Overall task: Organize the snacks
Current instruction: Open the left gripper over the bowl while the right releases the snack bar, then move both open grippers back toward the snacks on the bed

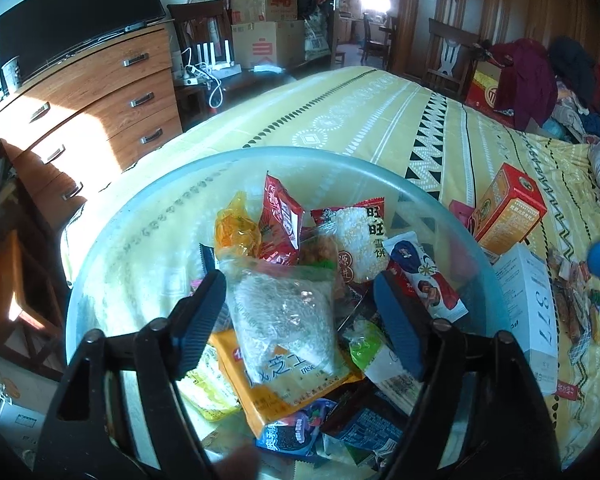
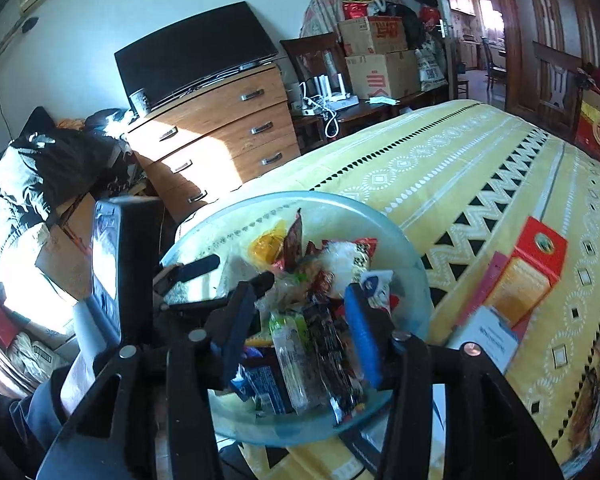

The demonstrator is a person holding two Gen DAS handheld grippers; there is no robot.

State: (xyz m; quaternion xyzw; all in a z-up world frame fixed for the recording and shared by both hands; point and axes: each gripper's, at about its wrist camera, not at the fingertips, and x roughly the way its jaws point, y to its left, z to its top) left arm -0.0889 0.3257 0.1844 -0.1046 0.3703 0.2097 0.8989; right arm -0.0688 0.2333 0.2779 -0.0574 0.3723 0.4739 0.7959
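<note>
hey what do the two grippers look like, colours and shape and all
Both are black plastic frames with cut-out openings and round silver pins at the joints. Left gripper and right gripper each carry flat, finely ribbed finger pads, blue where the light catches them. No cables or sleeves visible.

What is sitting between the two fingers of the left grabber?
In the left wrist view, a clear crinkly packet lies between the left gripper's open fingers, resting on the other snacks in the glass bowl.
</note>
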